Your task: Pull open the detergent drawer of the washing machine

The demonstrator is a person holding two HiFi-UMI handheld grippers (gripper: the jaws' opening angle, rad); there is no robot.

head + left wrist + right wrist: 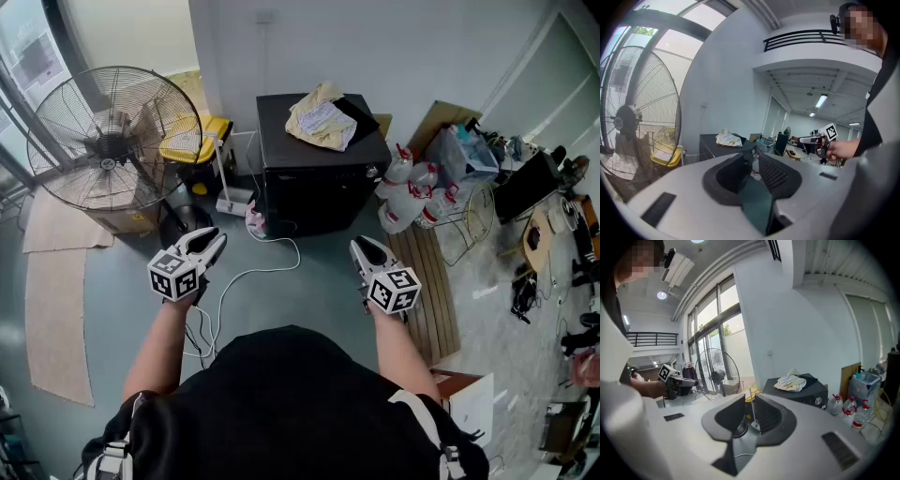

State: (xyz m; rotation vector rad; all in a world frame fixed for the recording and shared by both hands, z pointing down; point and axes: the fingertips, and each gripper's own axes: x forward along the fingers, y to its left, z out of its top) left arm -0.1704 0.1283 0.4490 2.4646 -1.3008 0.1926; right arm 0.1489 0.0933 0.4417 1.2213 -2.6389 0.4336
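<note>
As right tool (362,244) hovers, left tool (215,236) aims toward washing machine (317,187)

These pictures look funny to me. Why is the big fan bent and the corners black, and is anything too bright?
Left gripper view: the wide lens bows the fan and blackens the corners; the windows glare. Right gripper view: same bending, bright windows. Head view: even light, sharp, milder bending.
</note>
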